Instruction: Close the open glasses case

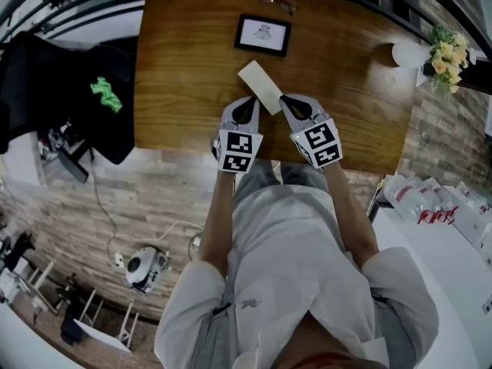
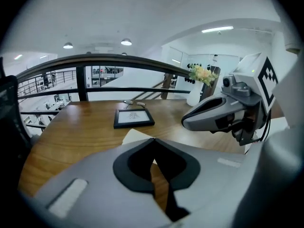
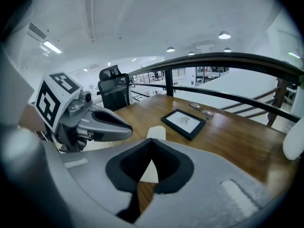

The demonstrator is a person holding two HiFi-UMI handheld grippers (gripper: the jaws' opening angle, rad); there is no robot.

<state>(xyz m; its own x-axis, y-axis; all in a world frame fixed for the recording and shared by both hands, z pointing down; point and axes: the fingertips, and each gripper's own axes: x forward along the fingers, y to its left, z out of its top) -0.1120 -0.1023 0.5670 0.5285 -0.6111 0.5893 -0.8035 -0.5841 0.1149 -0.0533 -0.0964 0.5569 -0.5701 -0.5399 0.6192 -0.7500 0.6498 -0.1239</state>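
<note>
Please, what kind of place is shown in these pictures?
Probably an upper gallery in an office-like building. A wooden table stands against a dark railing, with a lower open floor visible beyond it. An office chair stands beside the table.

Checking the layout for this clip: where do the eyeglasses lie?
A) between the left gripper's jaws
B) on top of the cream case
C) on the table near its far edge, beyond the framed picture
C: the eyeglasses lie on the table past the framed picture, well apart from the cream case.
</note>
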